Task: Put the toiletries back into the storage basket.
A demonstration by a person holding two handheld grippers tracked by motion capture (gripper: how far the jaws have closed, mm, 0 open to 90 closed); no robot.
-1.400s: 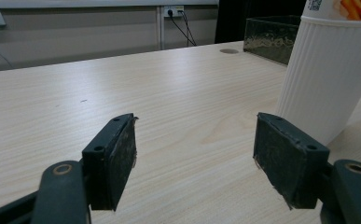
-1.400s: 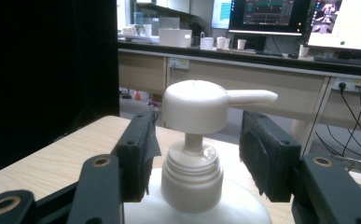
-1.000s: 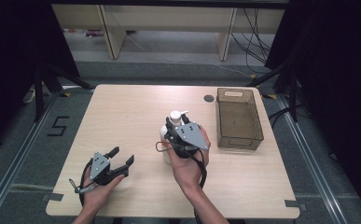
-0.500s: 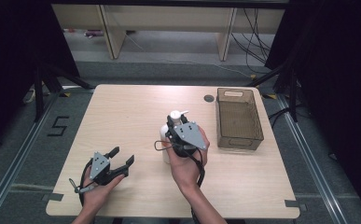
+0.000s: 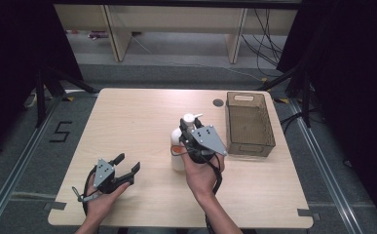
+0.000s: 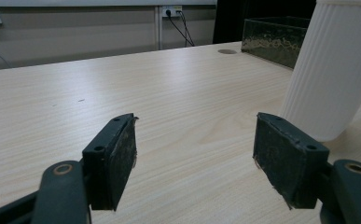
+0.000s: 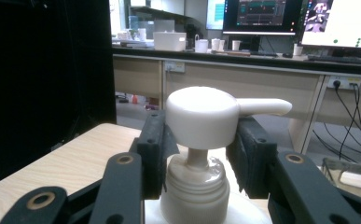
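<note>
Gripping the white pump bottle point(image 5: 179, 146) beside the brown bin point(image 5: 250, 125), my right tongs point(image 7: 199, 140) clamp its pump head; left tongs point(image 6: 194, 154) gape empty.

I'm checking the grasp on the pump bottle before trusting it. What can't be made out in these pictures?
- High view: the right gripper and hand cover most of the pump bottle.
- Right gripper view: whether the pads touch the pump head; the bottle's body is cut off below.
- Left gripper view: the bottle's top is cut off by the edge.
</note>
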